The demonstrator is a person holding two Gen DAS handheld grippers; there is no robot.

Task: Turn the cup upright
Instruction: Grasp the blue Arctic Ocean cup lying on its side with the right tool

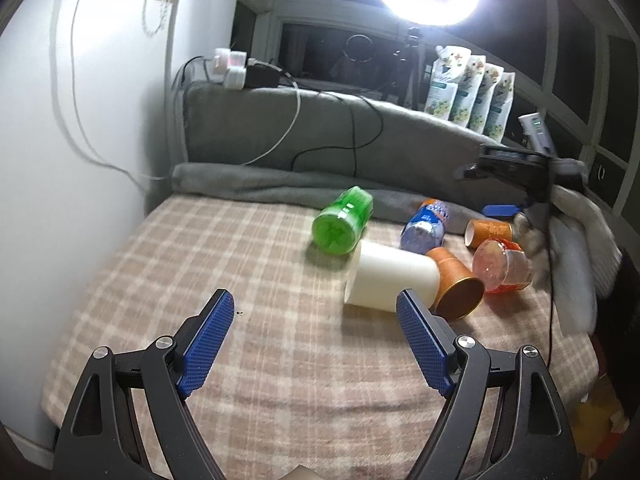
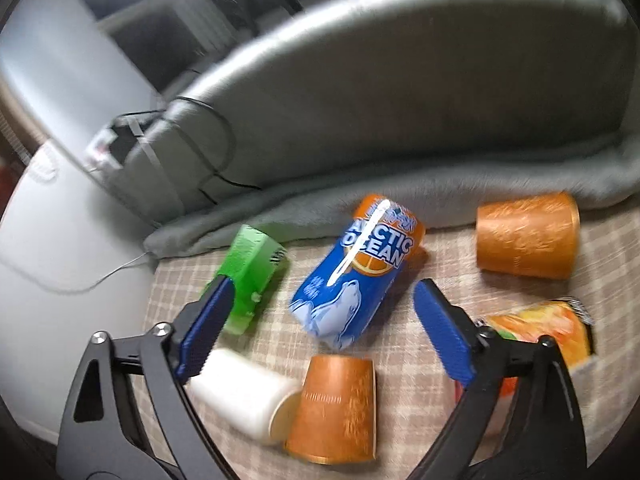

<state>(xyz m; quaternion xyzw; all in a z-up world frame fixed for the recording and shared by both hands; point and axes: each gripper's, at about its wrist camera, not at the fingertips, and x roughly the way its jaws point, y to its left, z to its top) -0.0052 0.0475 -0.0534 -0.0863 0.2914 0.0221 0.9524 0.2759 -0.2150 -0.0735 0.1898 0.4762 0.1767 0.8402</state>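
Left wrist view: left gripper (image 1: 316,318) spread wide, empty, ribbed blue pads (image 1: 208,344), above checked woven beige blanket (image 1: 200,260). Two glossy orange tapered cups: near one (image 1: 456,284) inverted and tilted, touching smooth white cylinder (image 1: 392,276); far one (image 1: 488,232) on its side.

Right wrist view: right gripper (image 2: 320,304) wide, empty. Same two cups (image 2: 336,408) (image 2: 528,236), one blue-orange "Arctic Ocean" can (image 2: 352,280), one green plastic bottle (image 2: 252,276).

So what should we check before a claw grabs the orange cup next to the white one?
1. Right claw open: ok.
2. Left claw open: ok.
3. Near orange cup is it upright: not ok, it does not stand on its base.
4. Room around it: not ok, the white cup touches it and the blue can lies close.
5. Claw lined up over the cup: not ok, the cup sits below the right claw's tips.
6. Sharp view: not ok, right wrist picture is blurred.
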